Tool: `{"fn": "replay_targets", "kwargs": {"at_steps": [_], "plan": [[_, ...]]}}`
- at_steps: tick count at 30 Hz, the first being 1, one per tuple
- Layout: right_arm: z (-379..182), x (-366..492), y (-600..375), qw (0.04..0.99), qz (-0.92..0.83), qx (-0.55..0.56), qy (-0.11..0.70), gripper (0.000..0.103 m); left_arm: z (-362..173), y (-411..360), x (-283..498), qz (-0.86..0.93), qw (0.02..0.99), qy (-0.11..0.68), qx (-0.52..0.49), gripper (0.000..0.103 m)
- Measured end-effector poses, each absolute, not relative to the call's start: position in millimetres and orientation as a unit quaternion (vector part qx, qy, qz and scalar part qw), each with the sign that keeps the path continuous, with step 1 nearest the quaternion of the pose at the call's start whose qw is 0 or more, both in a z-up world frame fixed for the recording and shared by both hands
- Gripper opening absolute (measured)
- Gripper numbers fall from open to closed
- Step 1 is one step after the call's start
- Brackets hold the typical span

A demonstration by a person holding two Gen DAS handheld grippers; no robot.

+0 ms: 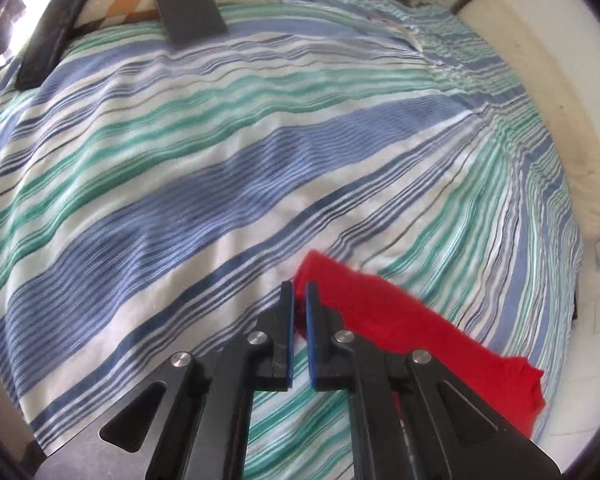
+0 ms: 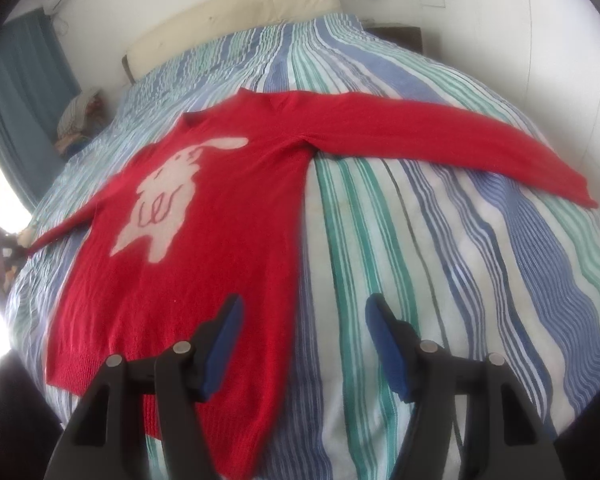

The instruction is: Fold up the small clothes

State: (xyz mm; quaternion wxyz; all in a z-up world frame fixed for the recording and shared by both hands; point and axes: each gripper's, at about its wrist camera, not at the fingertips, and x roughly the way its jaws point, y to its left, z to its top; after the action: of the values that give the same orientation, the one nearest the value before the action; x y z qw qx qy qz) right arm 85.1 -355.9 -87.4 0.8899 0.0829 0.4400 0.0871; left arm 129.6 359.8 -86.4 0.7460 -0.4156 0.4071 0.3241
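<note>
A small red sweater point(image 2: 220, 248) with a white rabbit on its front lies flat on the striped bed, both sleeves spread out. Its right sleeve point(image 2: 440, 136) reaches far right. In the left wrist view a red sleeve point(image 1: 400, 320) runs to the lower right, and my left gripper point(image 1: 299, 292) is shut on its cuff end, red cloth showing between the blue pads. My right gripper point(image 2: 304, 312) is open and empty, hovering over the sweater's lower right hem edge.
The striped blue, green and white bedcover point(image 1: 220, 160) covers the whole bed. Two dark flat objects point(image 1: 190, 4) and a patterned pillow lie at the far end. A cream headboard point(image 2: 228, 12), a blue curtain point(image 2: 16, 92) and a nightstand point(image 2: 396, 36) surround the bed.
</note>
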Motion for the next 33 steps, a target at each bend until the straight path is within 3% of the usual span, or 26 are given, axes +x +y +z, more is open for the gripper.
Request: {"fn": "replay_targets", "kwargs": {"at_steps": [14, 33], "plan": [[-94, 87, -352, 0.886, 0.087, 0.071, 0.45, 0.063, -117, 352, 118, 0.345, 0.756, 0.433, -0.349, 0.002], [-97, 87, -354, 0.886, 0.075, 0.066, 0.453, 0.063, -130, 356, 116, 0.334, 0.756, 0.442, -0.349, 0.004]]}}
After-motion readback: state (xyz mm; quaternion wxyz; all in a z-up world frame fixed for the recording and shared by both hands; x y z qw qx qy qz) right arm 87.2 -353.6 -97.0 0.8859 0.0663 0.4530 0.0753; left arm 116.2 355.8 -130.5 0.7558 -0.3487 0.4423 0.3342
